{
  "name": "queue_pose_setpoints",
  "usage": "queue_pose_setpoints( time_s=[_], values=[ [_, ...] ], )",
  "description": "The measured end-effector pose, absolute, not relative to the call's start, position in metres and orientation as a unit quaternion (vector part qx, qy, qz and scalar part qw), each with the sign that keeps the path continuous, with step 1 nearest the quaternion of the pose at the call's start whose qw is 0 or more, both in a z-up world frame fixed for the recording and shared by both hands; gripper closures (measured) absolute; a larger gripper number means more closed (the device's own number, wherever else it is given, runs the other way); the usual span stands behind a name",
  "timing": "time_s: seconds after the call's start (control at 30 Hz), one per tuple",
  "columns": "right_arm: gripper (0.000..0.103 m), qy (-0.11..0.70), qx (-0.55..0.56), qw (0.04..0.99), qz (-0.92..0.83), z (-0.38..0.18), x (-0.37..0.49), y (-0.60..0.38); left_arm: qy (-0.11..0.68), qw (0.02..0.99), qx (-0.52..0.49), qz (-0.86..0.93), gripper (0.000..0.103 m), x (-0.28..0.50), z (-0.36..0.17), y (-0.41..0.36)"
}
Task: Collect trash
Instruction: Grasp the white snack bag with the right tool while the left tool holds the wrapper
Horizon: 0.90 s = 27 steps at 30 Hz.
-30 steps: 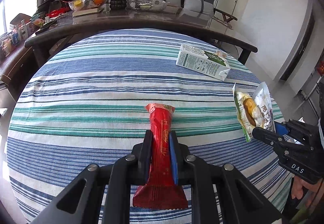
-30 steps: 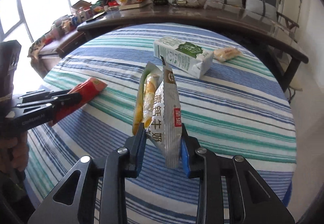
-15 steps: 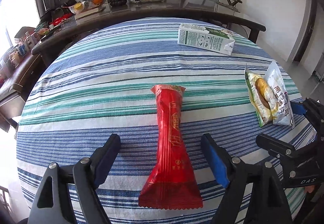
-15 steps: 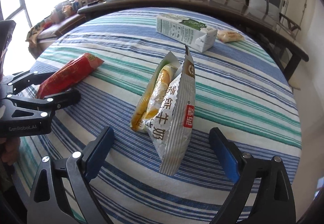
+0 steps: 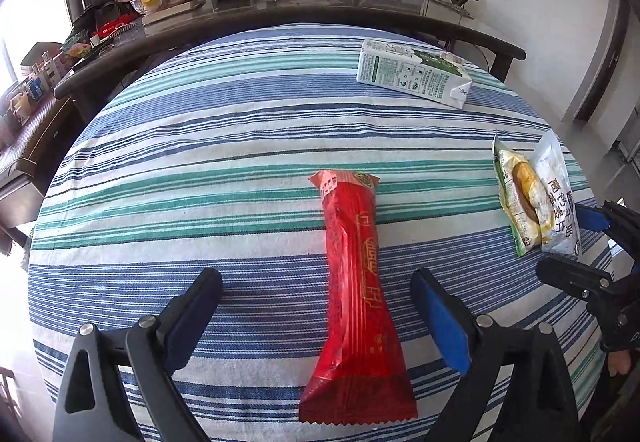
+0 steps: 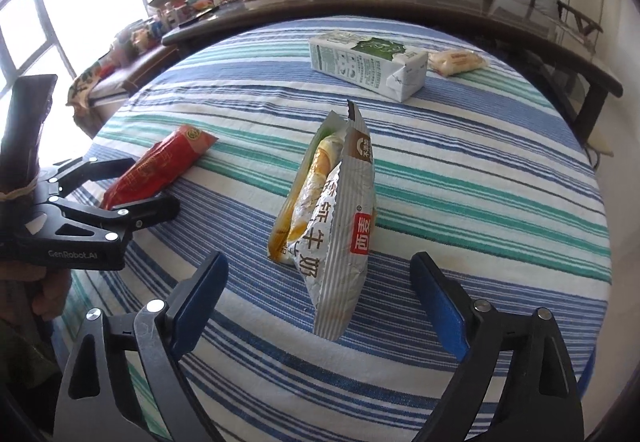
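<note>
We've got two grippers over a round table with a blue, teal and white striped tablecloth (image 5: 200, 178). Our left gripper (image 5: 316, 294) has its jaws wide and opening further, blue pads well clear on either side of the red wrapper (image 5: 354, 282). That wrapper lies flat on the cloth between the fingers, its crimped near end close to the table edge and its far end pointing toward the middle of the table. Nothing is pinching it.

Our right gripper (image 6: 320, 282) also has its jaws spread, though they're closing in a bit right now. Between them sits a pair of snack bags (image 6: 328, 218): a silvery grey one with a red label patch leaning against a greenish one with something yellow showing through. The pads aren't touching either bag, and the bags seem propped up on edge on the cloth.

Further back on the table a white and green milk carton (image 6: 368, 66) lies on its side, and just beside its gabled end there's a small pale packaged bun (image 6: 456, 60). Behind the round table runs a dark long table (image 5: 320, 6) crowded with bowls, a potted plant and clutter.
</note>
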State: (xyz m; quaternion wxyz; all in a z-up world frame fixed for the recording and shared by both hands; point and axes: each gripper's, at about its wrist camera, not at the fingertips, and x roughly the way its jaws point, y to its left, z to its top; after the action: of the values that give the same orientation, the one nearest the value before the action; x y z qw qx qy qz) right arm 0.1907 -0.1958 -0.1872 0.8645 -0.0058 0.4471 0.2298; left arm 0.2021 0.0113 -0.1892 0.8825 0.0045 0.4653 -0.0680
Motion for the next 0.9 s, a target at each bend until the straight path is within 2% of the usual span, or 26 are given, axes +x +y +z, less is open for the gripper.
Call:
queue_pose_setpoints(
  time_s=[0.03,0.1,0.13,0.3,0.33,0.37,0.4,0.63,0.9],
  values=[
    [0.016,0.442,-0.004,0.867,0.231,-0.182,0.191,-0.198,0.46,0.885,-0.005,-0.073,0.007,0.201,-0.186,0.014],
    [0.016,0.433,-0.011,0.871,0.234,-0.174,0.191,-0.2,0.453,0.887,-0.01,-0.085,0.017,0.2,-0.181,0.015],
    [0.018,0.432,-0.011,0.871,0.236,-0.173,0.192,-0.2,0.453,0.887,-0.008,-0.086,0.026,0.2,-0.18,0.014],
    [0.035,0.439,0.018,0.866,0.239,-0.176,0.206,-0.2,0.462,0.882,-0.003,-0.091,0.05,0.204,-0.185,0.01],
    [0.049,0.443,0.017,0.863,0.241,-0.176,0.209,-0.2,0.459,0.884,0.002,-0.091,0.06,0.204,-0.184,0.008],
    [0.073,0.447,0.016,0.862,0.24,-0.177,0.21,-0.199,0.457,0.884,0.003,-0.095,0.078,0.204,-0.184,0.007],
    [0.077,0.446,0.017,0.863,0.238,-0.175,0.209,-0.2,0.455,0.885,0.001,-0.1,0.082,0.203,-0.183,0.007],
    [0.081,0.417,0.041,0.877,0.234,-0.154,0.187,-0.217,0.42,0.899,-0.028,-0.124,0.088,0.194,-0.164,0.01],
    [0.081,0.418,0.047,0.88,0.219,-0.156,0.176,-0.236,0.424,0.892,-0.014,-0.153,0.09,0.183,-0.165,-0.016]
  ],
)
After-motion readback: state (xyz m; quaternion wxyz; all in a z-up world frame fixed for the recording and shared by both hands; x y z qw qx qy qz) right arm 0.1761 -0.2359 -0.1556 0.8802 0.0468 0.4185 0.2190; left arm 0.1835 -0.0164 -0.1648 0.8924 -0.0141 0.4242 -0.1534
